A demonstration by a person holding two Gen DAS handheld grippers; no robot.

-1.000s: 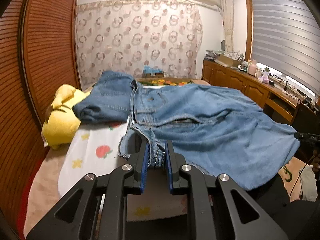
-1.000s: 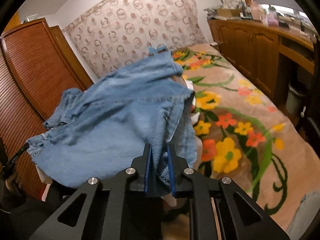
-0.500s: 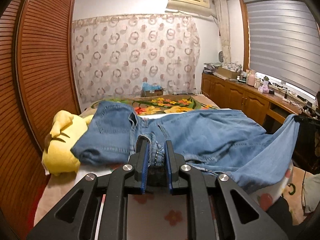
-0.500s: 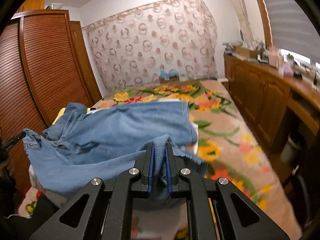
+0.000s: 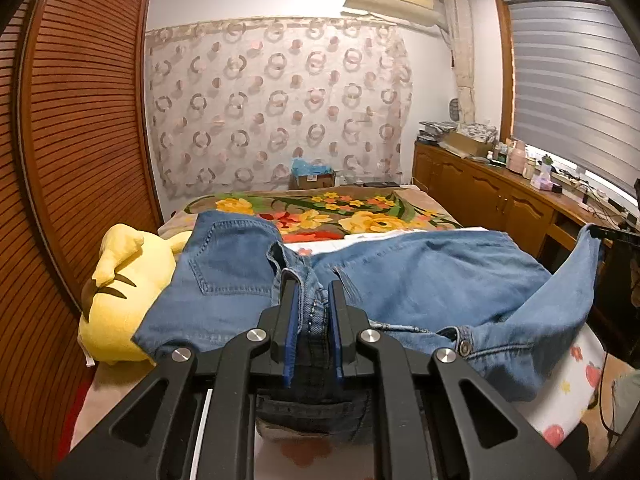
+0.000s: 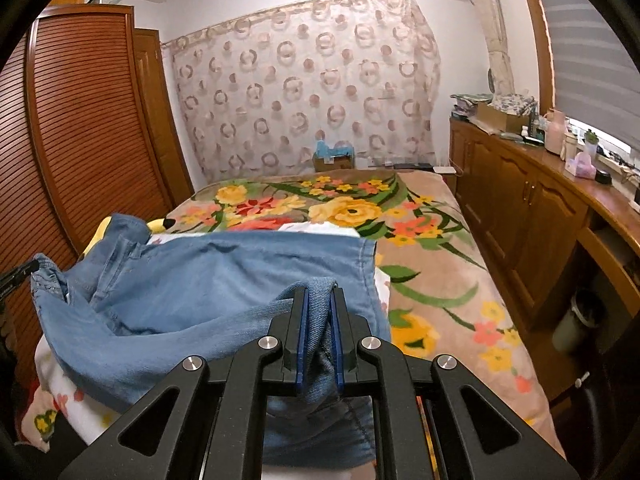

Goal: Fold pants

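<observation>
L hand-held gripper | R hand-held gripper | both clamping jeans | lowered flatter vs 1s ago

Light-blue denim jeans; yellow plush toy; floral blanket, yellow-orange blooms; ring-patterned curtain; blue gripper pads.

Both fisheye wrist cameras are looking forward low along their black two-finger grippers, close over light blue denim pants, facing the ring-patterned curtain. Both are sharing the floral blanket.
</observation>
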